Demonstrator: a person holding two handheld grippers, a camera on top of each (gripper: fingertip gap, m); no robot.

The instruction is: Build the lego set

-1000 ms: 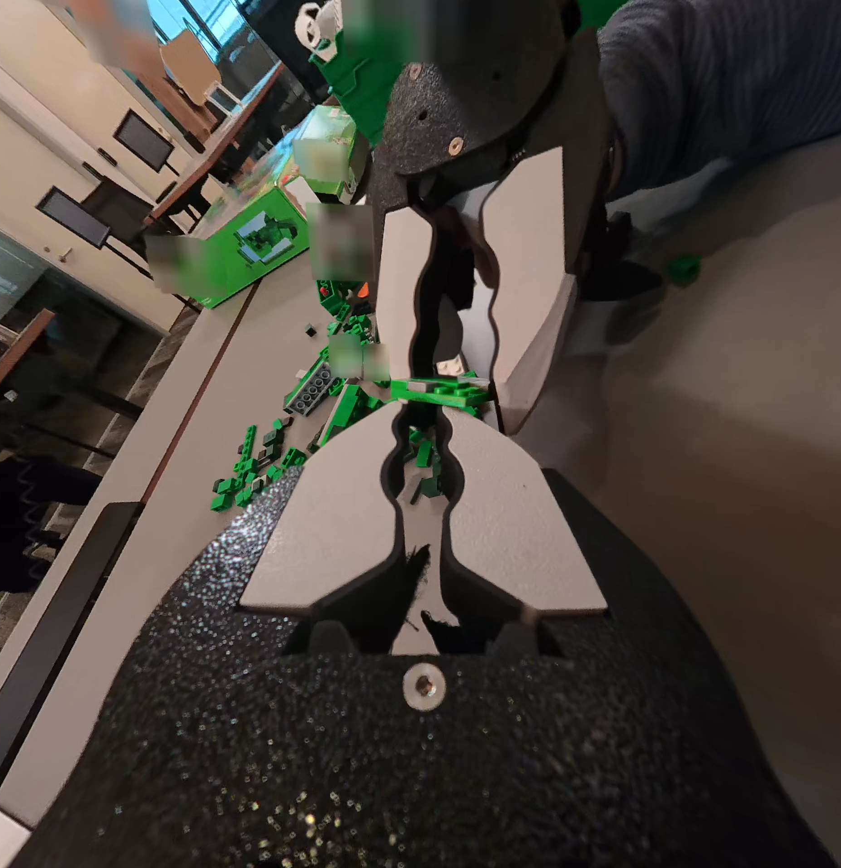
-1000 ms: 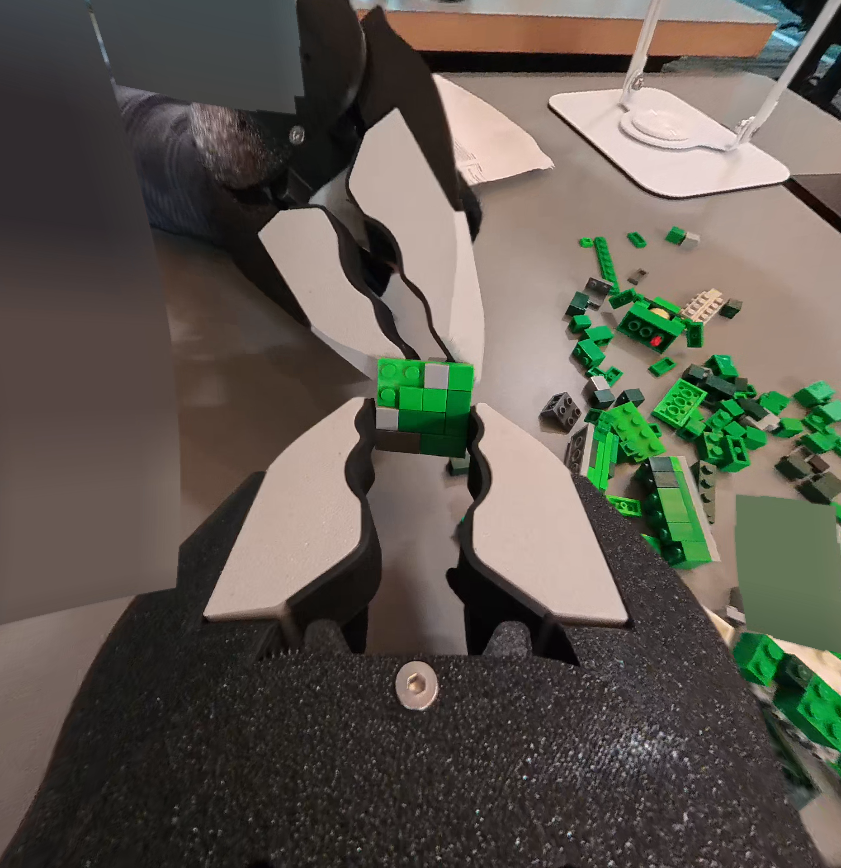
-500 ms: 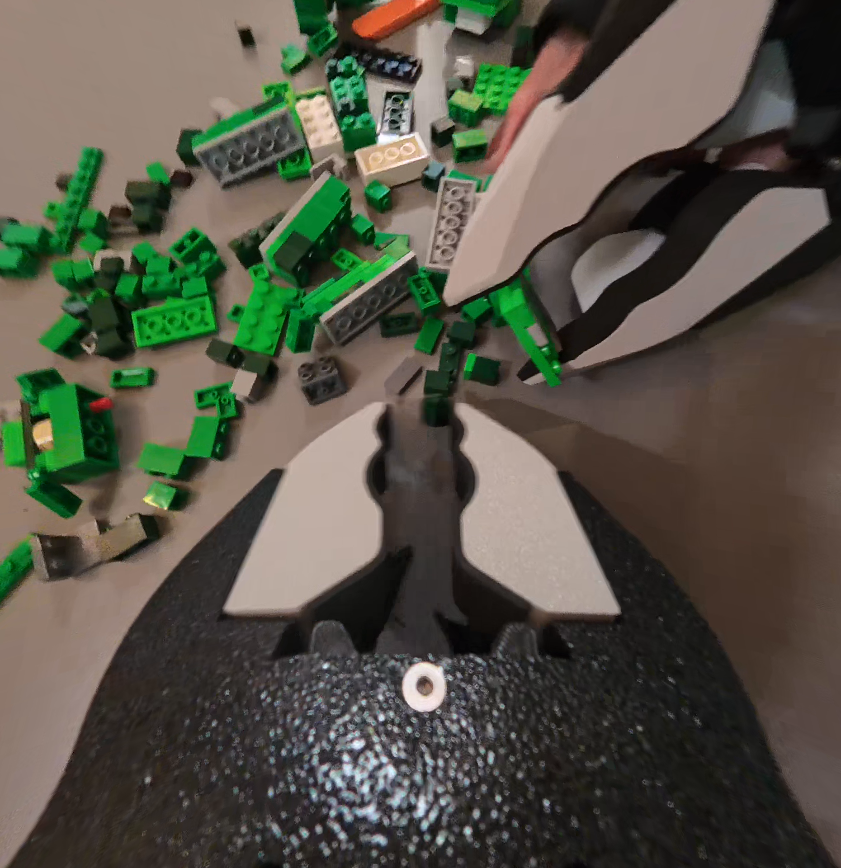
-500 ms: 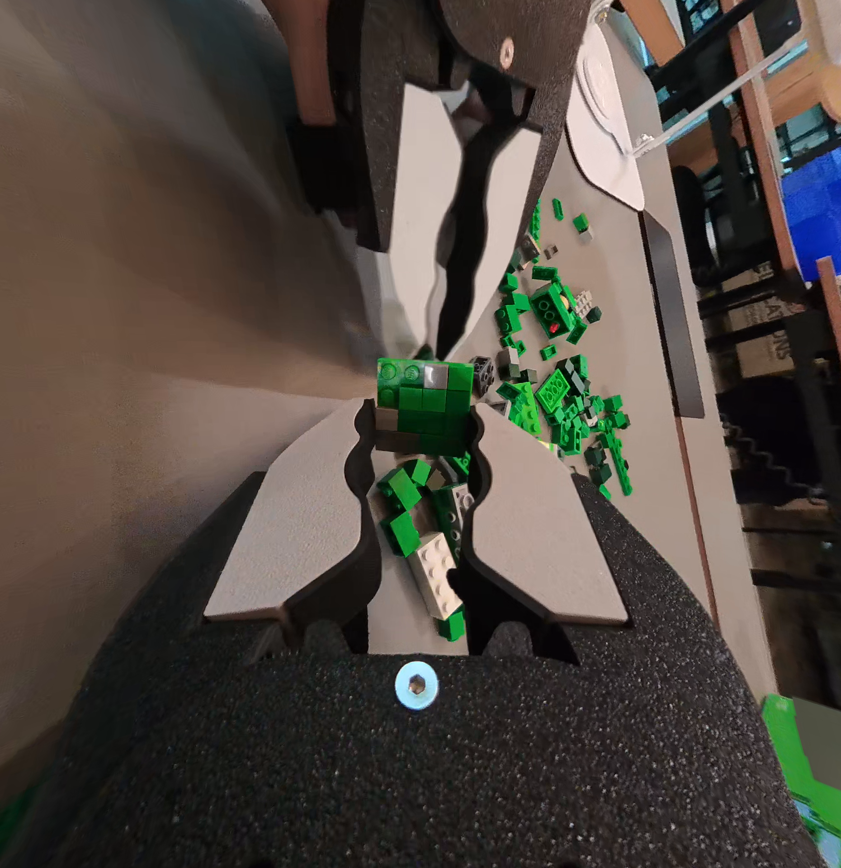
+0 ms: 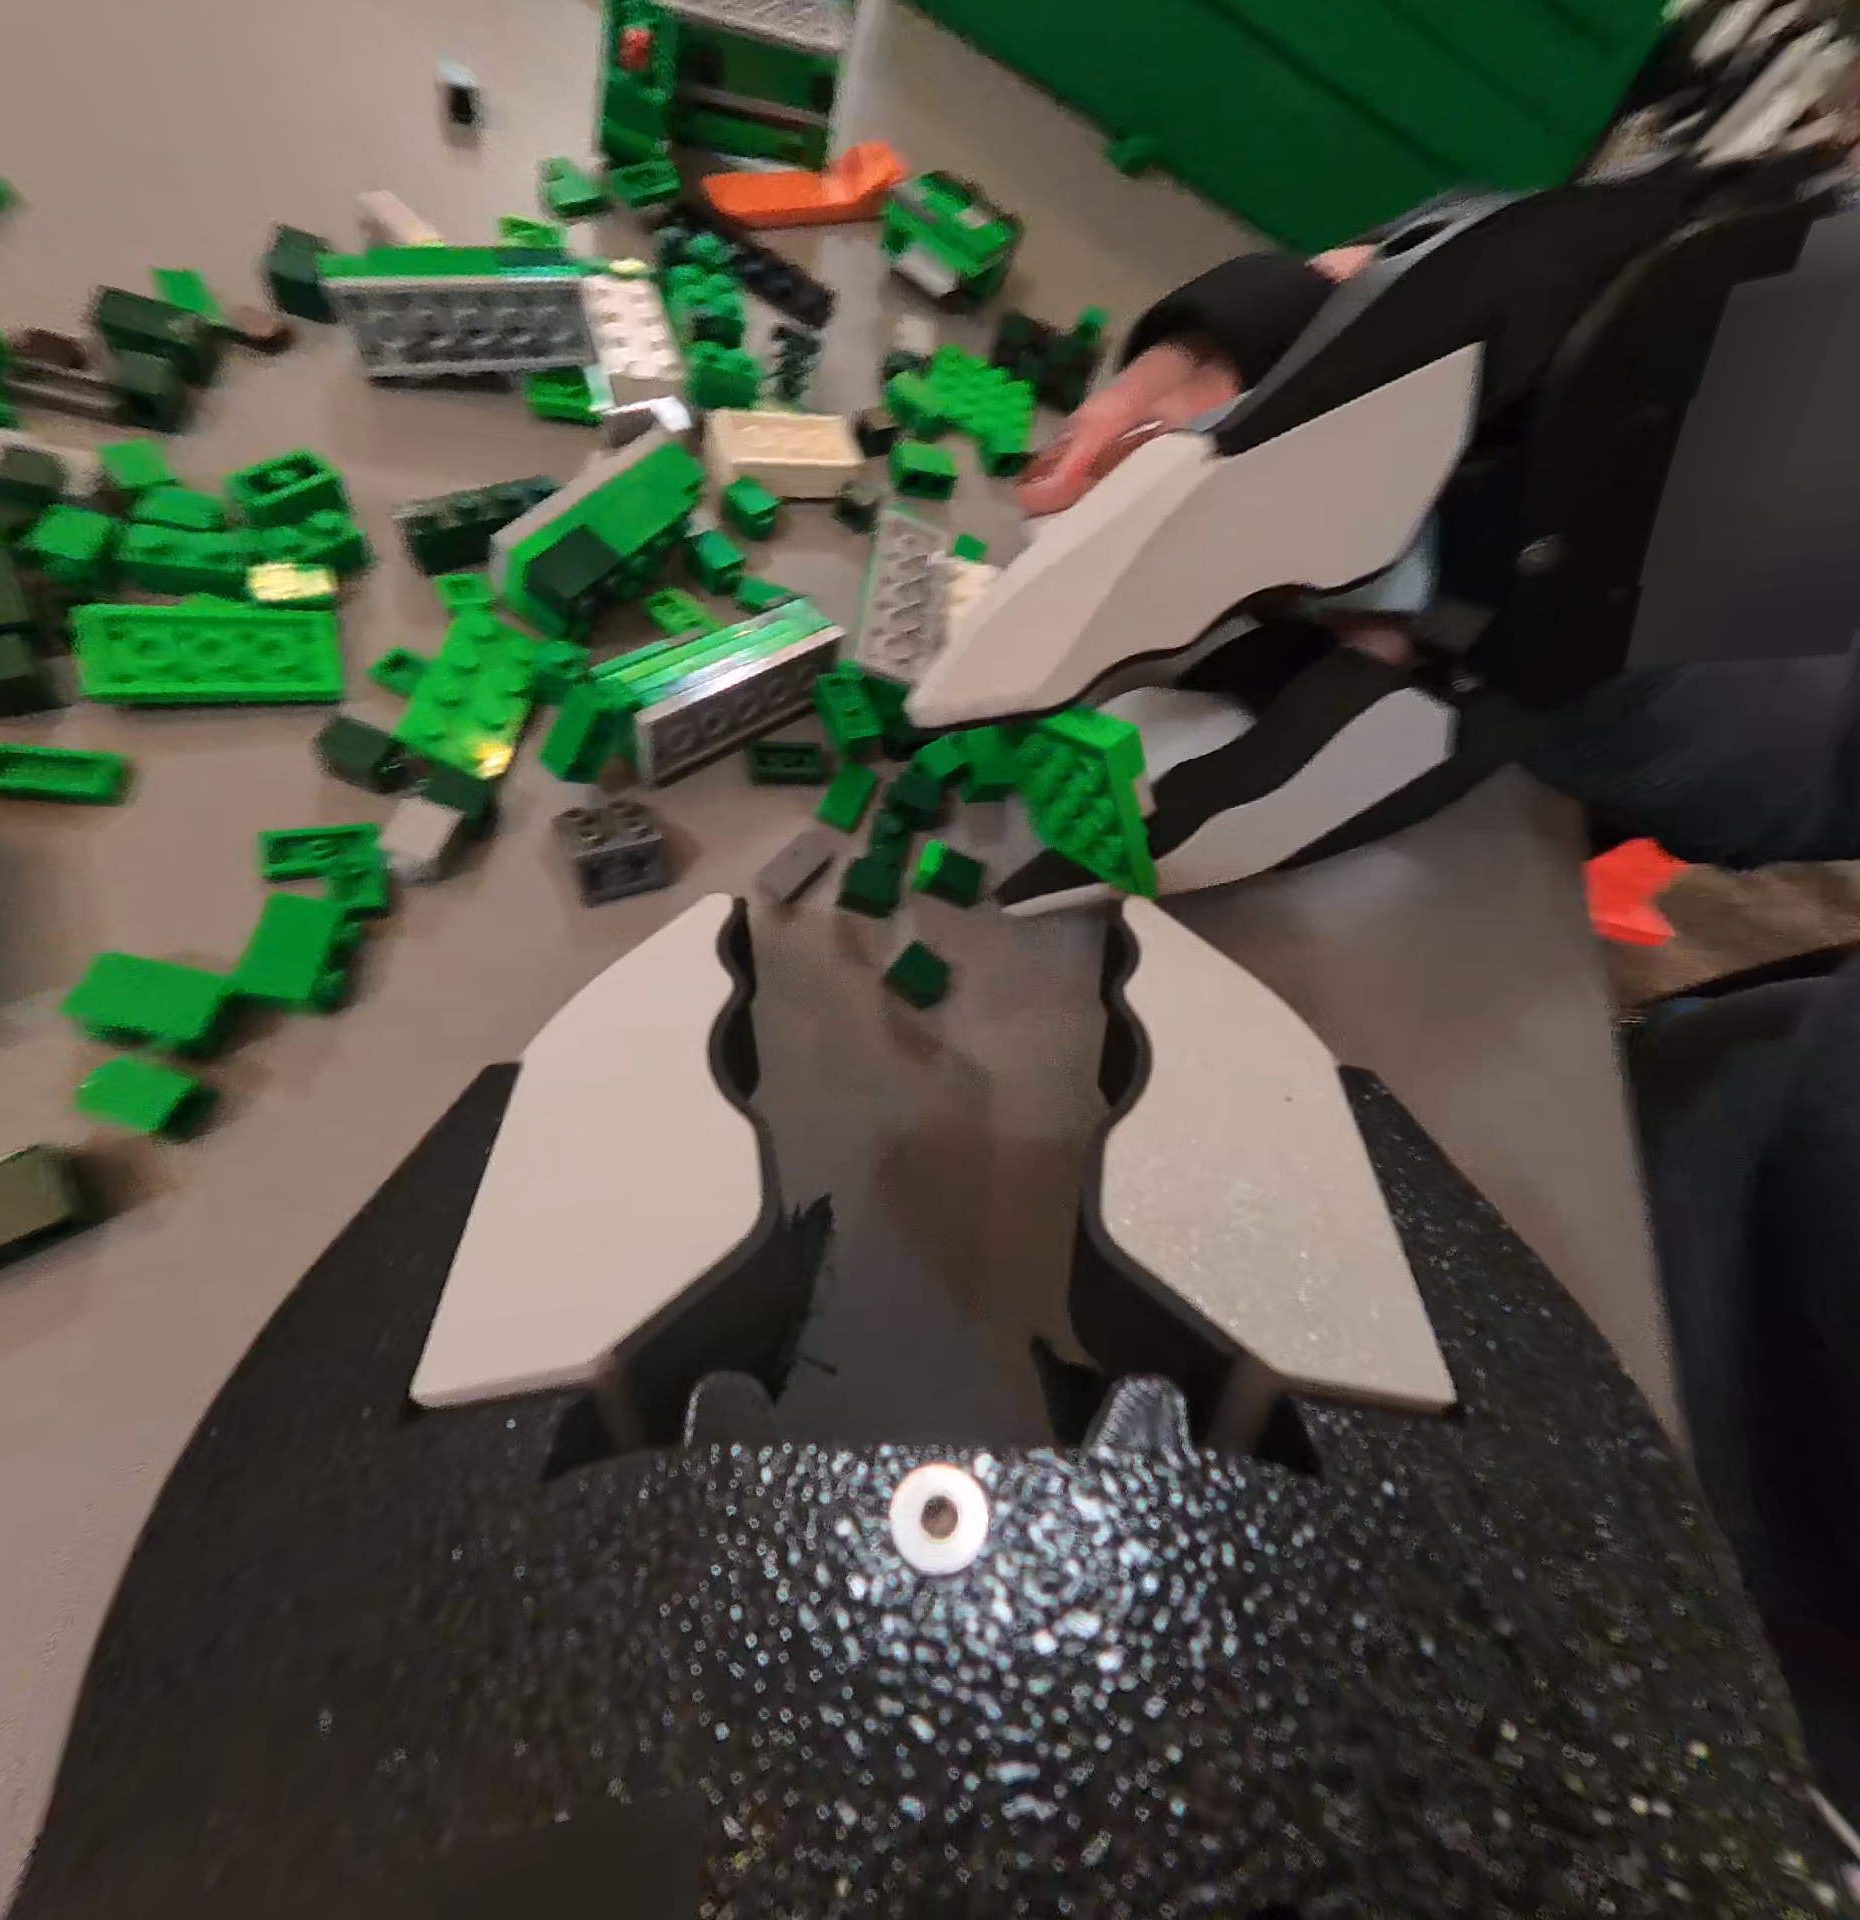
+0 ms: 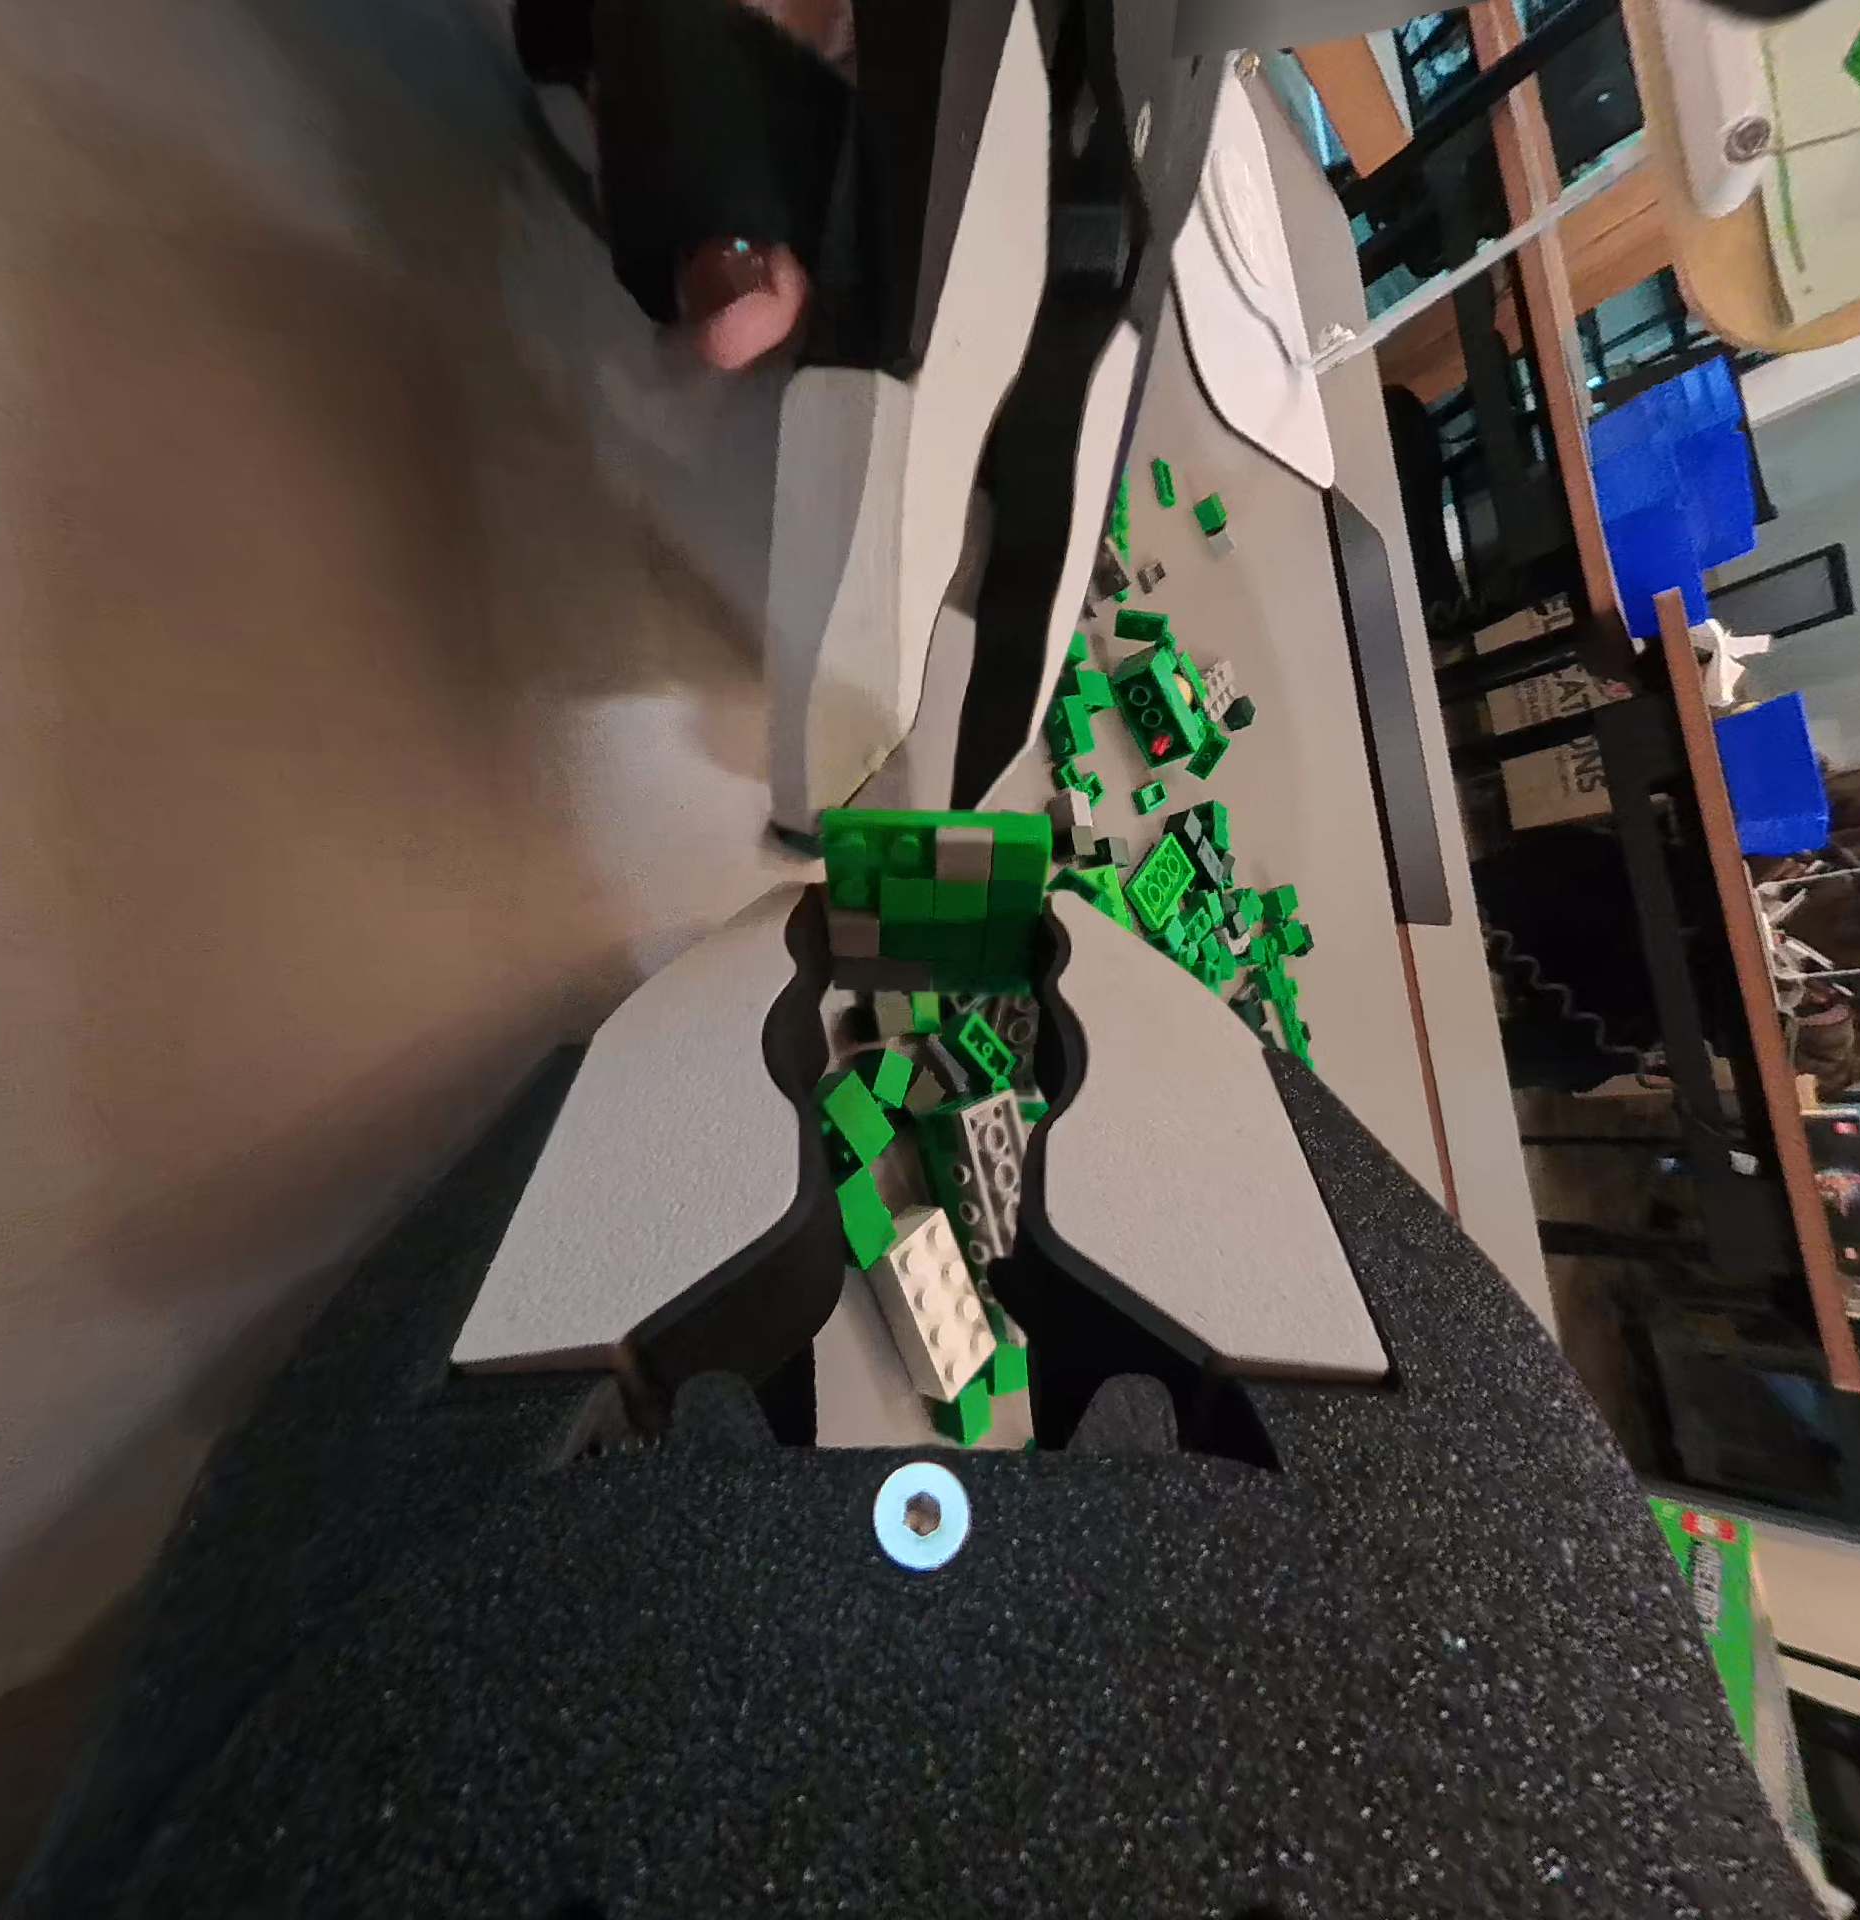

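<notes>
My right gripper [image 6: 931, 914] is shut on a small green brick assembly [image 6: 936, 904] with a few grey bricks in it, held above the table. In the left wrist view this gripper [image 5: 1009, 810] comes in from the right with the assembly [image 5: 1087, 800] between its tips. My left gripper [image 5: 928, 920] is open and empty, low over the grey table [image 5: 957, 1164]. A small dark green brick [image 5: 918, 975] lies on the table just inside its tips. The left gripper [image 6: 926, 774] also shows in the right wrist view, just beyond the assembly.
A pile of loose green, grey and white bricks [image 5: 593, 623] spreads left and ahead of the left gripper. A green box [image 5: 1269, 83] and an orange piece [image 5: 801, 197] lie behind. A red piece [image 5: 1627, 894] is at the right. A white stand base [image 6: 1258, 343] sits farther off.
The left gripper swung down from facing the right gripper to facing the table, then opened its jaws wide. The right gripper rolled on its side and kept hold of the green assembly.
</notes>
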